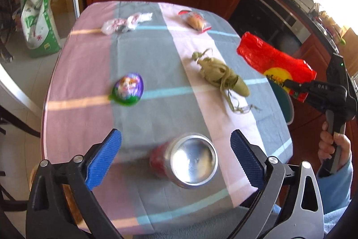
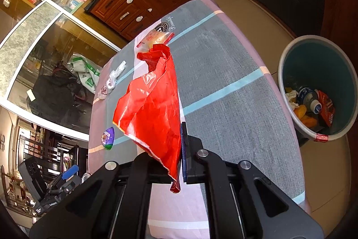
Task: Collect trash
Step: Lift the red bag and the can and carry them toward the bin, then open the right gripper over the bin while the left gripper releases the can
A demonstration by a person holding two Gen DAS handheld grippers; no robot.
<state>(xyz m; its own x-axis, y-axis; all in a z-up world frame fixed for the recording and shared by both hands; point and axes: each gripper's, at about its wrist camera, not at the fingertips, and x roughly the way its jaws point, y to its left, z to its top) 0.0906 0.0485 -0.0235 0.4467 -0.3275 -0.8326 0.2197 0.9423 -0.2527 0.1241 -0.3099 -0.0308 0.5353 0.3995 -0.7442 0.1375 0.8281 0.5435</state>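
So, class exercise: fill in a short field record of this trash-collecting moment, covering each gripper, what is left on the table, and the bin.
left gripper: open, jaws wide either side of the can, pads not touching it
right gripper: shut on the red wrapper, lifted above the table
still on table: can, purple egg wrapper, tied leaf bundle, clear crumpled wrapper, snack packet
bin: on the floor beside the table, already holds trash

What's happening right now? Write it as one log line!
left gripper: open over can | right gripper: shut on red bag | bin: beside table
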